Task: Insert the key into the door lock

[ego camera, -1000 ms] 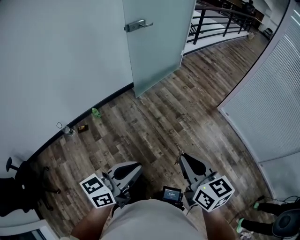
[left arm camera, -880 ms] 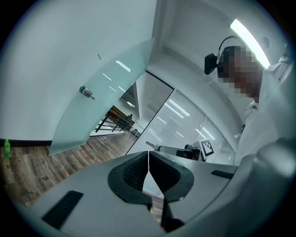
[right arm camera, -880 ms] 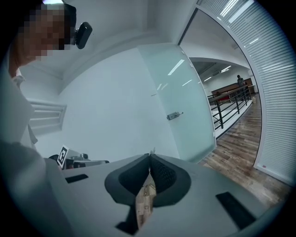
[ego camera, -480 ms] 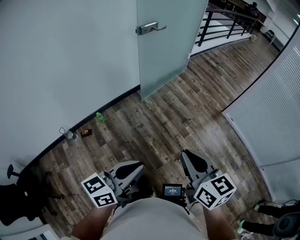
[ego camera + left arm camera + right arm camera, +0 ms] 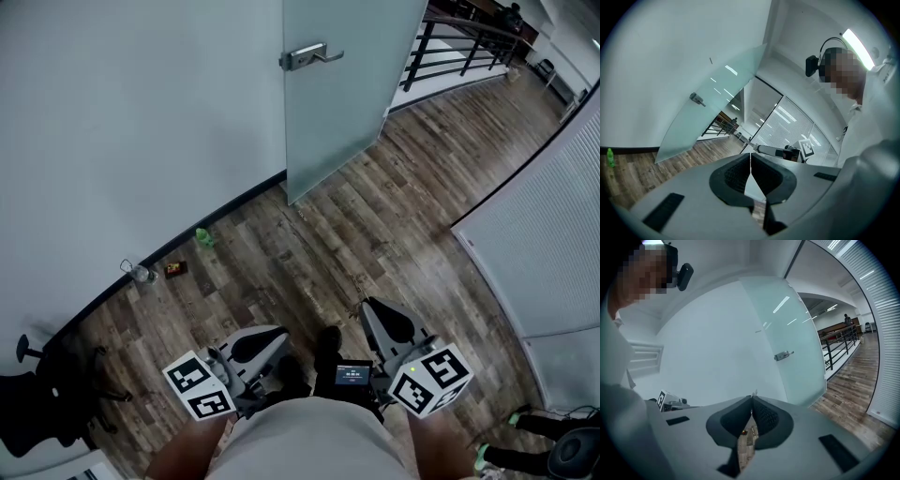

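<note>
Facing a frosted glass door (image 5: 347, 103), the person stands well back from it on a wood-plank floor (image 5: 375, 234), with a broad stretch of bare planks between the grippers and the door's lower edge. The door handle (image 5: 309, 56) sits near the panel's left edge, close to the pale wall (image 5: 122, 122); the keyhole is too small to make out. A dark baseboard (image 5: 230, 204) runs along the wall's foot, and a green bottle (image 5: 203, 237), a clear container (image 5: 141, 273) and a small brown item (image 5: 174, 269) lie just beside it, off to the left of the path. On the right a slatted white wall (image 5: 544, 216) curves in and narrows the floor, while a black railing (image 5: 464, 42) stands beyond the door. The left gripper (image 5: 278, 335) is held low at the left, its jaws pressed together with nothing between them. The right gripper (image 5: 364, 309) is clenched on the key (image 5: 754, 393), of which only a thin metal tip shows past the pads, aimed toward the door and far from the handle. A small screen (image 5: 354, 375) hangs at the person's waist between the two grippers.
</note>
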A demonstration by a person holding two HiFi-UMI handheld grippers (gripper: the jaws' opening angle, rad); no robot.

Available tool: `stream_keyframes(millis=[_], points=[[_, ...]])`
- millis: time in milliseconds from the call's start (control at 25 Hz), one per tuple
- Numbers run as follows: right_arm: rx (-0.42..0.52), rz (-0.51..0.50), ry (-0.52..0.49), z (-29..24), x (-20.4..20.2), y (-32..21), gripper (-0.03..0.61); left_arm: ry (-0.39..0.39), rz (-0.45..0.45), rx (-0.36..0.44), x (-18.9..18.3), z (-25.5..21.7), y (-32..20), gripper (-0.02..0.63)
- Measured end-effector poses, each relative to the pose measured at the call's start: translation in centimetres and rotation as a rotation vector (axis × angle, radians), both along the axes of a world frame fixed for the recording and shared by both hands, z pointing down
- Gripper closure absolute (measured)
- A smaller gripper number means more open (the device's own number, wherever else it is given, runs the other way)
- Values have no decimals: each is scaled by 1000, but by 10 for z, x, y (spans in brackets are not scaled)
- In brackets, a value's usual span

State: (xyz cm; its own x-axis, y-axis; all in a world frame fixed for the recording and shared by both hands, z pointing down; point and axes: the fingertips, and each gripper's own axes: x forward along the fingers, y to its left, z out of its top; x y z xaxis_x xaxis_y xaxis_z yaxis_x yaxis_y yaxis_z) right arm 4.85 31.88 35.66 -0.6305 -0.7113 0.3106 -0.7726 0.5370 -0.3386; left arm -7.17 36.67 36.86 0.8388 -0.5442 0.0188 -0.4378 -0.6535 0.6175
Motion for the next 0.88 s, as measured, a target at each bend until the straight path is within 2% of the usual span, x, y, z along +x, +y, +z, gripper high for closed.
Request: stream_keyframes(millis=[200, 600, 880], points=[[4, -37, -2, 8, 7, -37, 563, -6, -35, 6, 9, 6, -32, 595], [33, -116, 2, -6, 29, -146, 563, -11, -96, 40, 42, -11, -133, 595], [26, -152, -8, -9, 48, -201, 563, -24, -131, 31, 64, -15, -182, 595]])
